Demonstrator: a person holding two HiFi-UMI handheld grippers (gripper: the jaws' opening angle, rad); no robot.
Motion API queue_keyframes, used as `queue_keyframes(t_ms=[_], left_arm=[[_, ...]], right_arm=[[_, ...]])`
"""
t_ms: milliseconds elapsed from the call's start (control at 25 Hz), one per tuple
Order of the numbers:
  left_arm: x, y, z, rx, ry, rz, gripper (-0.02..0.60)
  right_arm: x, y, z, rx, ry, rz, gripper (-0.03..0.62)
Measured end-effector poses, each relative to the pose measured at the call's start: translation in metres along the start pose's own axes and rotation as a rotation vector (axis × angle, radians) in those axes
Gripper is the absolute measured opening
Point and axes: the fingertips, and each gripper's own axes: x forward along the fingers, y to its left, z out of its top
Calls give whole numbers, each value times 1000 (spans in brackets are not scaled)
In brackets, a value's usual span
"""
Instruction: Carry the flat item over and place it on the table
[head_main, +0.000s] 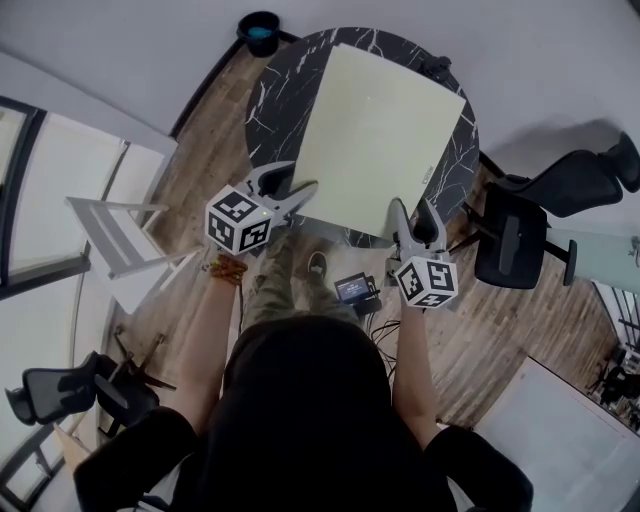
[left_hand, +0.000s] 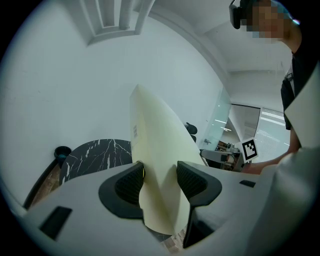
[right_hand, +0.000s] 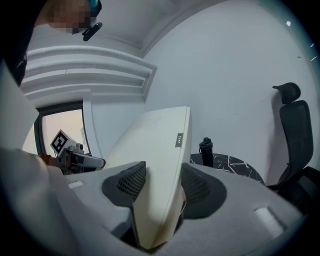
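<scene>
Carry nearly complete. The pale yellow flat board (head_main: 375, 115) hung over the round black marble table (head_main: 275, 90), tilted, with its near edge in the grippers. It did not appear to be laid down yet, so lowering and release were left to do. The left gripper (head_main: 290, 184) and right gripper (head_main: 414, 212) each had jaws narrowly apart, clamped on the board's near edge, one toward each corner.

A round black marble table (head_main: 272, 100) stands on a wood floor (head_main: 205, 160). A dark bottle (right_hand: 206, 149) stands near its edge
</scene>
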Motion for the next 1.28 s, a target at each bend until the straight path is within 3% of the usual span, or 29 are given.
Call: queue_keyframes(t_ms=[1280], left_arm=[[34, 37, -53, -119, 100, -16, 212]], right_arm=[[30, -21, -63, 49, 144, -24, 216]])
